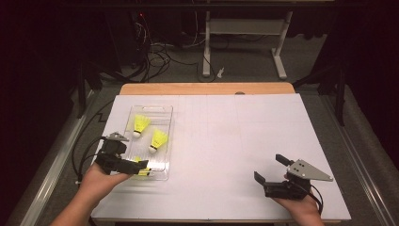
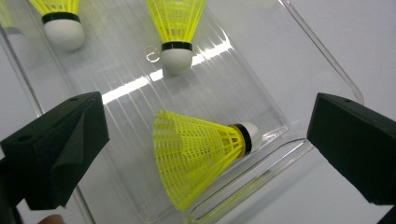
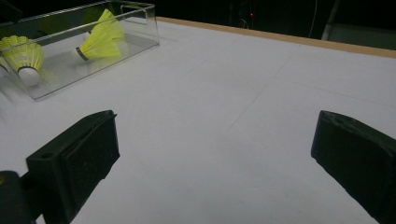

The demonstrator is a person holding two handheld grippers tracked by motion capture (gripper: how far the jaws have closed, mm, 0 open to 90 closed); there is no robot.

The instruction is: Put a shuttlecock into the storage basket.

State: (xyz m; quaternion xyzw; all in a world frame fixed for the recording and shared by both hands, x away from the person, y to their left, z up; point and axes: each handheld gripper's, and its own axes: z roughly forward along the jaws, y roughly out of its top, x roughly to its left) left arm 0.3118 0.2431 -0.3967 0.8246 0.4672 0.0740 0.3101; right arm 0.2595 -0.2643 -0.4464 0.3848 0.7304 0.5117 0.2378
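Left gripper view shows the left gripper point(image 2: 205, 144) with jaws spread wide either side of a yellow shuttlecock point(image 2: 201, 151), which lies on its side near one end of the clear tray point(image 2: 261, 88), touching neither jaw. Two more shuttlecocks point(image 1: 159, 140) rest farther along the tray. The right gripper point(image 1: 273, 170) hangs wide open above bare table point(image 1: 244, 136), well apart from the tray.

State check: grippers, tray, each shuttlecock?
left gripper: open, jaws wide, over the near end of the tray
right gripper: open, nothing between the jaws, over bare table
clear tray: no lid, flat on the table
near shuttlecock: on its side in the tray, between the jaws, not gripped
middle shuttlecock: lying in the tray
far shuttlecock: lying in the tray
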